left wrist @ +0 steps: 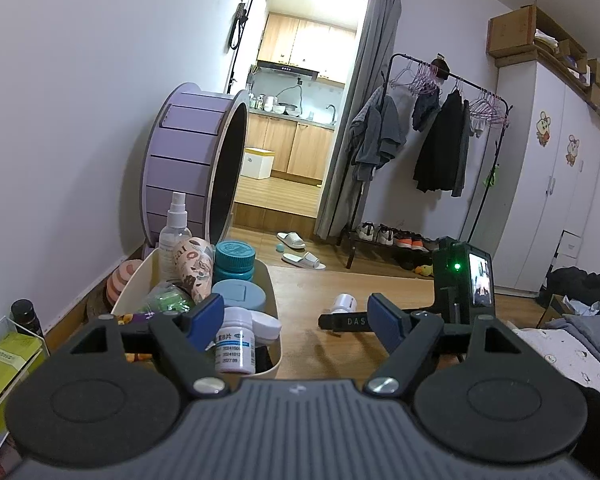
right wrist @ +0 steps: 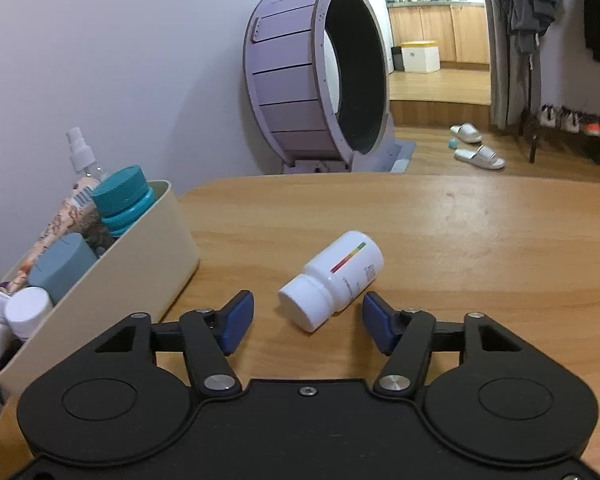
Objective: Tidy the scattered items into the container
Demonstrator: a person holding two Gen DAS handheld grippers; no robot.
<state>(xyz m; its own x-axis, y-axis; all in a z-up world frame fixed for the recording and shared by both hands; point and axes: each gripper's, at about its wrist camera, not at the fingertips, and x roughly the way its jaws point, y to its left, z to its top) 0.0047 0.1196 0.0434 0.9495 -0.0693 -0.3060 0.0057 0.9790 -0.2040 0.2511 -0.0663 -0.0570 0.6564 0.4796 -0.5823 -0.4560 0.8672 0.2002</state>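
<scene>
One bottle lies between the open right tool's pads, untouched; closing skewed could roll it away from the bin.

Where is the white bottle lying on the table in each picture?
Left wrist view: white bottle sits mid-frame, just past the open left gripper, small and partly hidden.
Right wrist view: it lies on its side at centre, cap between the right gripper's fingertips.
Shared landmark: the purple wheel.
</scene>
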